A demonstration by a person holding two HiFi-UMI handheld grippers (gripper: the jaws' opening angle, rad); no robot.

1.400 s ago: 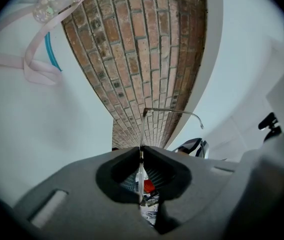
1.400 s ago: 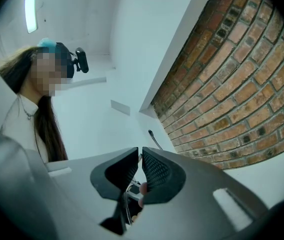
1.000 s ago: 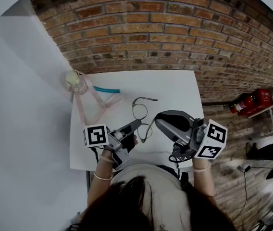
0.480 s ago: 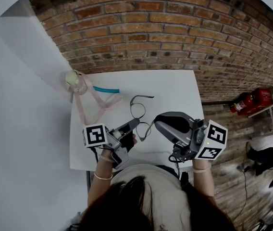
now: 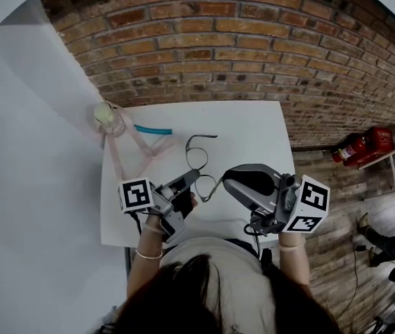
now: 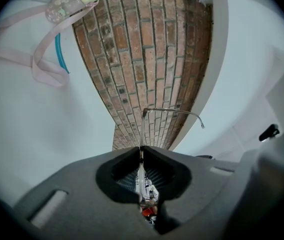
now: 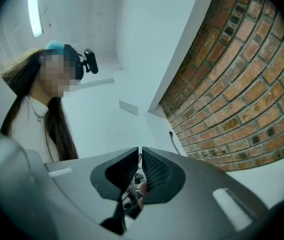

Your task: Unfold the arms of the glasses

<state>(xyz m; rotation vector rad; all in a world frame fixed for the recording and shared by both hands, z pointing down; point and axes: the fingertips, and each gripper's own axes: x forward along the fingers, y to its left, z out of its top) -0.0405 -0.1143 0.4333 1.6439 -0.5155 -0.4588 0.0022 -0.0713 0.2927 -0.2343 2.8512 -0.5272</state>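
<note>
Thin metal-framed glasses (image 5: 199,160) hang over the white table (image 5: 253,131), between my two grippers. My left gripper (image 5: 196,177) is shut on the frame from the left. In the left gripper view a thin wire of the glasses (image 6: 143,129) rises out of the shut left gripper (image 6: 141,149), and one arm (image 6: 174,111) sticks out sideways to the right. My right gripper (image 5: 227,176) meets the lower lens (image 5: 208,185) from the right. In the right gripper view the right gripper (image 7: 139,151) has its jaws pressed together on thin wire, and a dark arm tip (image 7: 174,143) shows beyond them.
A small clear bottle (image 5: 107,117) with a pink strap (image 5: 138,145) and a teal strip (image 5: 154,129) lie at the table's far left corner. A brick wall (image 5: 253,40) stands behind the table. A red fire extinguisher (image 5: 361,147) lies on the floor to the right.
The glasses and both grippers have shifted slightly left and away from me. The upper arm now stands a little farther out from the frame.
</note>
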